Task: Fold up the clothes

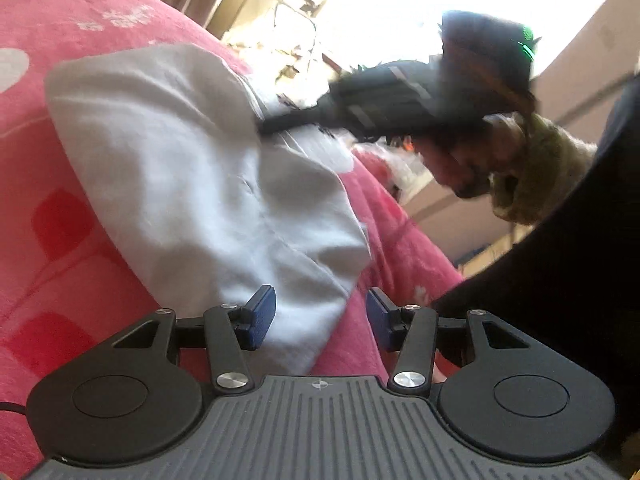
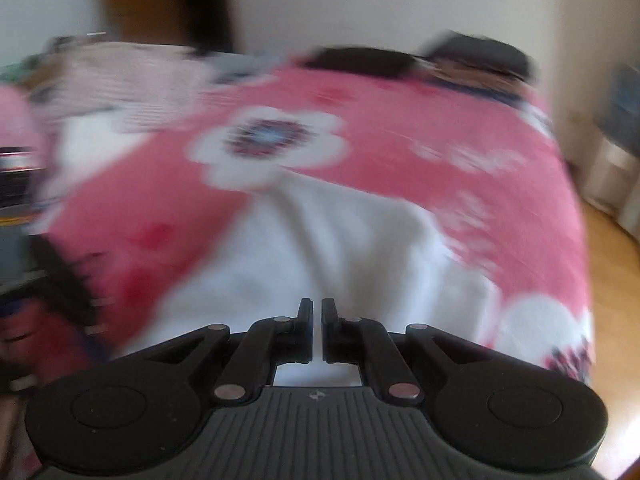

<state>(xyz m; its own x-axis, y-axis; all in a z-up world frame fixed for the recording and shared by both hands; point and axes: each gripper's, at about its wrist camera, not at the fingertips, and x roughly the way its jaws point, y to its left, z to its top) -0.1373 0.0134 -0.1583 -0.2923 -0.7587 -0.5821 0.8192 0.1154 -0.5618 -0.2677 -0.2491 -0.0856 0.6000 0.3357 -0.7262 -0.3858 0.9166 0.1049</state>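
step: mid-fold, I reckon. My right gripper (image 1: 266, 127) is lifting one edge of the white garment (image 1: 208, 184) so it can go over onto the rest.

garment: lying on the pink blanket (image 1: 60, 152). In my left view it runs from about 10 o'clock down to my own fingers at 6. In the right view it fills the lower middle, with the blanket's big white flower (image 2: 268, 144) up at 12.

right gripper: jaws nearly touching. From the left view the tip is pinched into the cloth edge at about 1 o'clock of the garment, and the fabric tents up to it. The right view is smeared with blur, so no detail on the pinch from there.

left gripper (image 1: 320, 316): roughly half open, holding nothing. The garment's near corner sits beside my left pad (image 1: 262, 312), and the rest of the gap shows bare blanket.

next: my guess is carry the pinched edge across, keep it taut, lay it flat. The left could pin the near corner so the whole thing doesn't slide.
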